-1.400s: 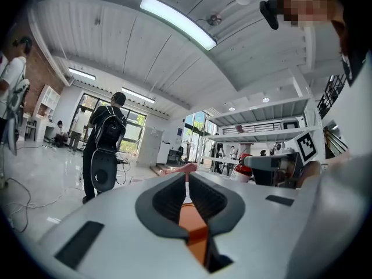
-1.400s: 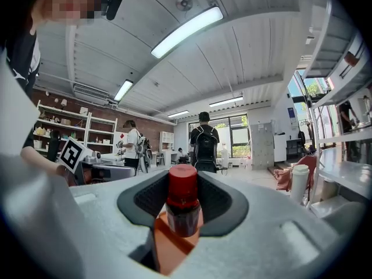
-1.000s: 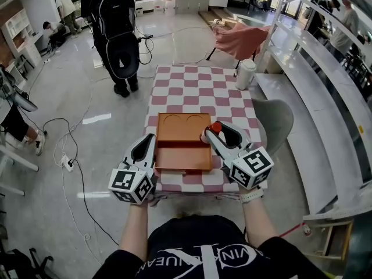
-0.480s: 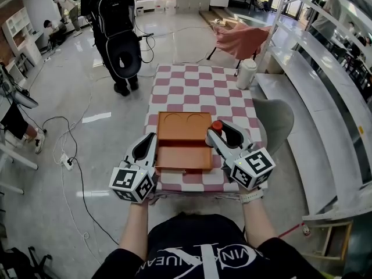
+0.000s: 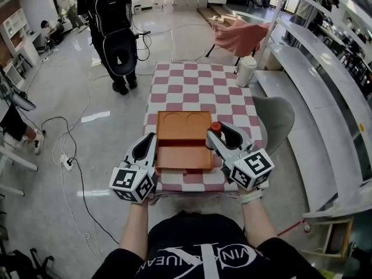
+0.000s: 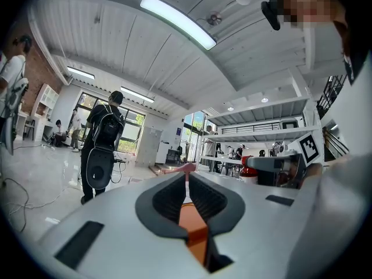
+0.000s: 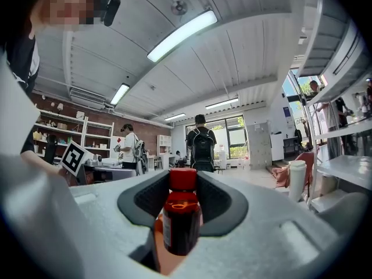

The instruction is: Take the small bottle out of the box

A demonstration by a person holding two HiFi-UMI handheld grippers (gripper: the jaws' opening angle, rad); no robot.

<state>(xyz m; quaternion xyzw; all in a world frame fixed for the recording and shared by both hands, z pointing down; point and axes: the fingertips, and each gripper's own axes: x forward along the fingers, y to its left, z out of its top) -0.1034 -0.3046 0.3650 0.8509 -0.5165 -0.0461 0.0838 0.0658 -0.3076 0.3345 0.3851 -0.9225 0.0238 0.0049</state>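
Here, a person reaches both arms forward over a pink-and-white chequered worktop [image 5: 197, 80], each hand pointing its gripper level. The right gripper [image 5: 215, 135] has its jaws closed on a small dark red bottle with a red cap [image 7: 181, 222], held upright at the right edge of the flat orange box [image 5: 184, 157]. The left gripper [image 5: 152, 139] lies along the box's left edge, its jaws drawn together to a thin slit. The box's far half has two round hollows; its near half is a shallow tray. A white cylindrical container [image 5: 246, 73] stands at the far right corner. A grey chair [image 5: 276, 118] sits just beside the worktop, and a person with a black backpack [image 5: 113, 22] stands beyond it.
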